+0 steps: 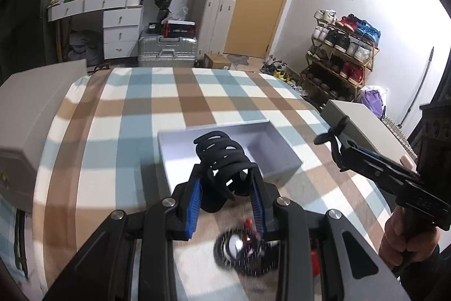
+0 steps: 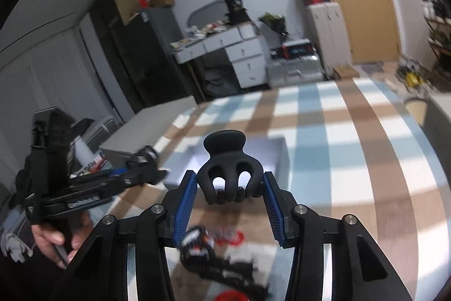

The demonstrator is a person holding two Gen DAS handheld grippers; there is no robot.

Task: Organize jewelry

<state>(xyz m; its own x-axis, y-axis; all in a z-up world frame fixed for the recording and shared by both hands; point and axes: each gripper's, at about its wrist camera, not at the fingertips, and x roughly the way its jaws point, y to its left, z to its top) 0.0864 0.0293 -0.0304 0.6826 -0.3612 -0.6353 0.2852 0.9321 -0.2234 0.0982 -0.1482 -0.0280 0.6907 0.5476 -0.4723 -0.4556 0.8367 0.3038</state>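
While both grippers are loaded, carry each load over the box before you let go. Your left gripper (image 1: 225,188) is closed narrowly on a black spiral clip (image 1: 222,157), which stands up between the blue pads at the centre of the left wrist view, just in front of the open white box (image 1: 282,157). Your right gripper (image 2: 229,188) holds a black claw clip (image 2: 228,171) at a middling width; the pads press its two lobed sides, and its handle end points up in the middle of the right wrist view. The box lies on the checked cover (image 1: 141,109), beyond both sets of fingers. The remaining heap of jewelry (image 2: 214,253), black pieces with red and white bits, is blurred at the bottom of both views, so you can't sort out its pieces from here.

Bring one gripper in at a time; they are near each other, and the right one shows at the right edge of the left view. Lower the clip inside the box walls before opening, since the rounded clips would probably roll or bounce off the soft cover. Keep the claw clip squeezed evenly, as its curved sides may slip from the pads.
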